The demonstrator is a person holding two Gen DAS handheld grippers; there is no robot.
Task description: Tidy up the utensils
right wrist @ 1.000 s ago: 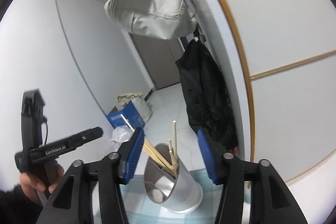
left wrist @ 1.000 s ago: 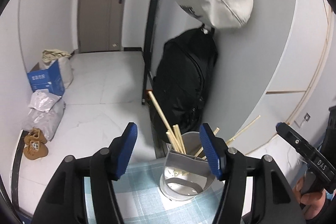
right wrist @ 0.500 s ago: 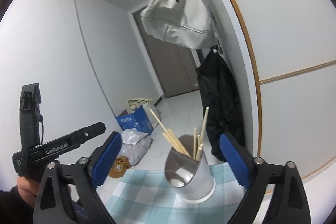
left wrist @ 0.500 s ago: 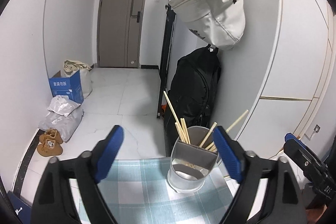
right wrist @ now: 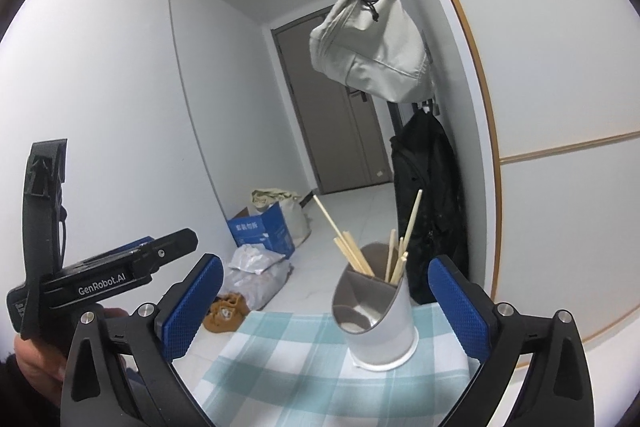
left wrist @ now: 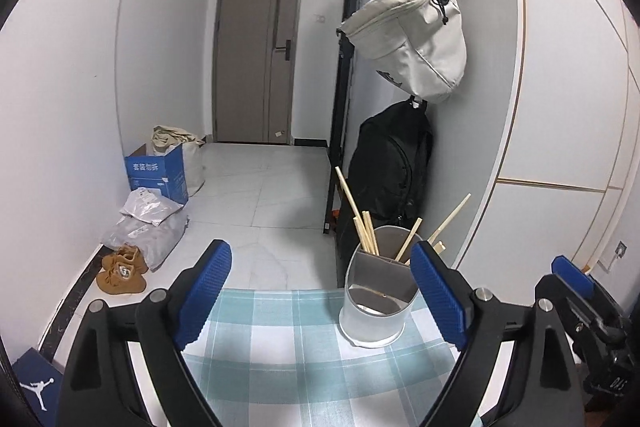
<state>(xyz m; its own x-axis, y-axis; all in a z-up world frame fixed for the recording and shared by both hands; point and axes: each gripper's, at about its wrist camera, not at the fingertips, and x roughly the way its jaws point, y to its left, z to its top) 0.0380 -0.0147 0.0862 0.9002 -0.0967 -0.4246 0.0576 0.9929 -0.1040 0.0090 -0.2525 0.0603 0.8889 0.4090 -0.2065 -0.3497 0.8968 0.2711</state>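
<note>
Both grippers – left (left wrist: 320,293), right (right wrist: 326,303) – just opened wide, empty, backing off; chopsticks (left wrist: 366,229) sit in holder (left wrist: 374,315) – task looks done.

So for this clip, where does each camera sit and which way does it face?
Left wrist: on the left gripper, looking forward over the checked cloth at the utensil holder of chopsticks; both blue pads show, jaws open and empty, and the right gripper at the right edge.
Right wrist: on the right gripper, facing the same holder; open empty jaws, and the left gripper in a hand.
Shared: holder, cloth, hallway door.
</note>
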